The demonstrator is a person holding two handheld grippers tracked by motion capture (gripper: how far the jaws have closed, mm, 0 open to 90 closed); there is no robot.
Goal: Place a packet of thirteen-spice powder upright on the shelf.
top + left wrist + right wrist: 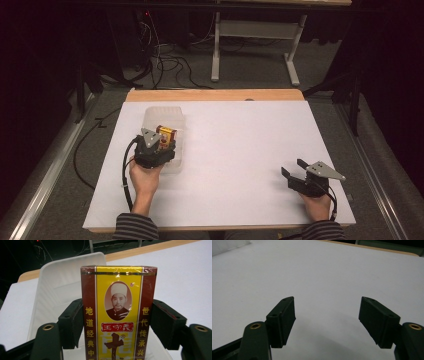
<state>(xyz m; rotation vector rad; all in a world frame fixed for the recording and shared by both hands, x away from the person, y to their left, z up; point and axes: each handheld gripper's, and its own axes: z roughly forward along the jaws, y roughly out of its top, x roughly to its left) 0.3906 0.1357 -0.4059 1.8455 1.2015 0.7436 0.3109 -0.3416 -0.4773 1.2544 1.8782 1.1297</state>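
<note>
L gripper [115,322] clamped on yellow-red box [117,312] over clear tray [165,117], worktop's left side. R gripper [327,322] wide open, empty, nr right front corner.

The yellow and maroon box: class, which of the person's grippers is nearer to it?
Left. The left gripper clamps the yellow and maroon box over the white tray; the right gripper sits open far across the table.
</note>
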